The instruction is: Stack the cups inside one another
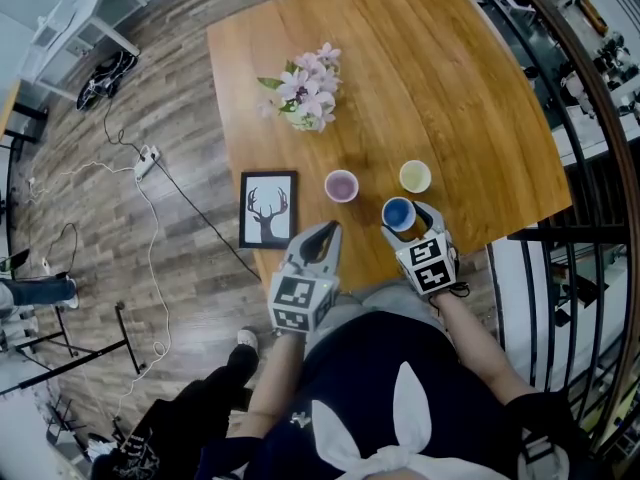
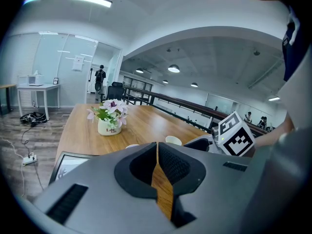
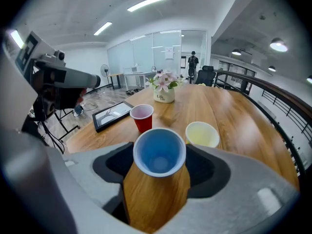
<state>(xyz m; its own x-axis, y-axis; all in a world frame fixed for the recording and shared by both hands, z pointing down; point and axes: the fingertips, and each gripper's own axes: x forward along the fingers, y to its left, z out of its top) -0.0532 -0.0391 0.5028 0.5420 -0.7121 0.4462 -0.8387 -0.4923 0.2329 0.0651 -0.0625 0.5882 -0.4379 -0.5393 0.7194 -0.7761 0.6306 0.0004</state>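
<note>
A blue cup (image 1: pixel 398 213) (image 3: pixel 159 152) stands upright on the wooden table (image 1: pixel 450 98) near its front edge. My right gripper (image 1: pixel 408 220) (image 3: pixel 160 147) is open, one jaw on each side of the blue cup, and I see no firm press on it. A red cup (image 1: pixel 341 185) (image 3: pixel 142 117) stands to the left and a little farther back. A pale yellow cup (image 1: pixel 415 176) (image 3: pixel 202 134) stands just behind the blue one. My left gripper (image 1: pixel 322 236) (image 2: pixel 157 147) hovers at the front edge, shut and holding nothing.
A pot of pink flowers (image 1: pixel 308 93) (image 2: pixel 109 126) sits mid-table. A framed deer picture (image 1: pixel 268 209) (image 3: pixel 113 113) lies at the table's left front corner. A dark railing (image 1: pixel 585 118) runs along the right side, and cables (image 1: pixel 150 198) lie on the floor to the left.
</note>
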